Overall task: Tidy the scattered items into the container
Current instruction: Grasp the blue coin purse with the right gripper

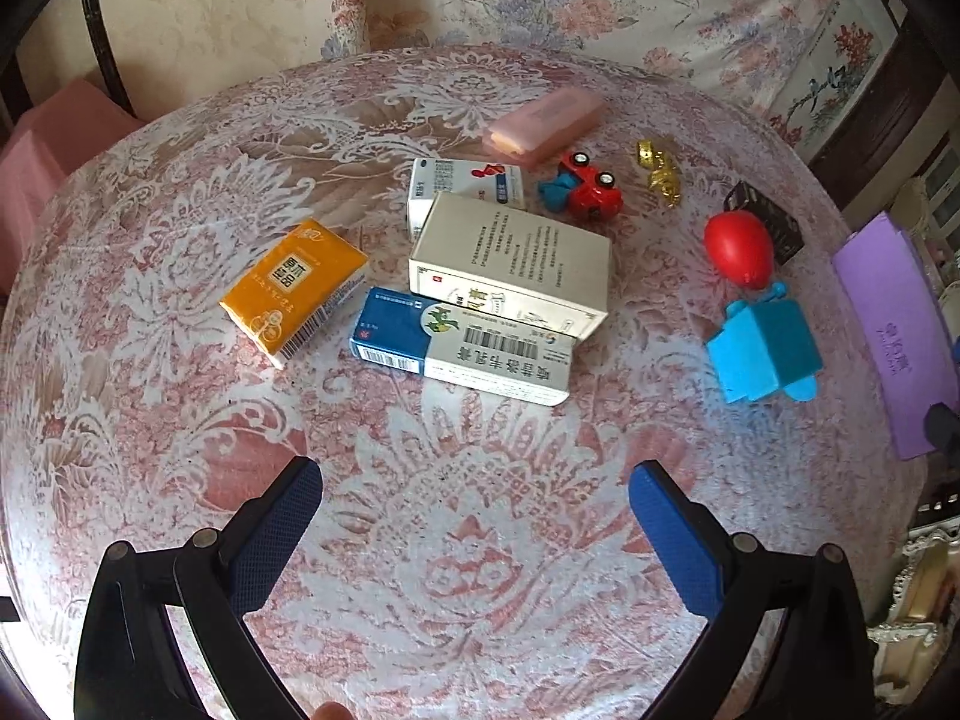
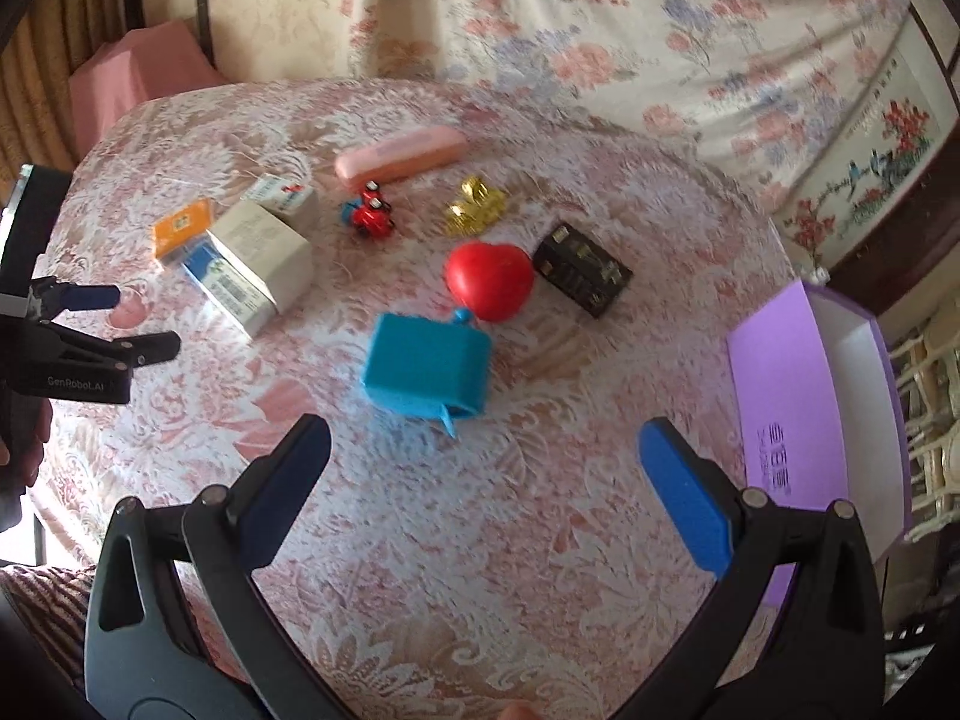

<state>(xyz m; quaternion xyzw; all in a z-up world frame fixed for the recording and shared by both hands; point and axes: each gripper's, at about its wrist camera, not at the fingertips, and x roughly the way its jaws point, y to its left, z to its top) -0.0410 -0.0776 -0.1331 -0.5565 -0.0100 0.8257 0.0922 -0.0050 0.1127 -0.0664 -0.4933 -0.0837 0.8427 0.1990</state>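
Scattered boxes (image 1: 510,258), red heart (image 2: 489,279), blue toy (image 2: 426,369) and toy car (image 1: 585,183) lie loose mid-desk (image 1: 456,540); purple container (image 2: 852,420) sits at the right edge, well apart. Left tool (image 1: 474,492) and right tool (image 2: 483,450) both spread wide, grasping nothing, hovering over bare cloth.

4 cartons (image 1: 510,258), 2 toys (image 1: 585,183), 1 red heart (image 2: 489,279), 1 purple box (image 2: 804,414)
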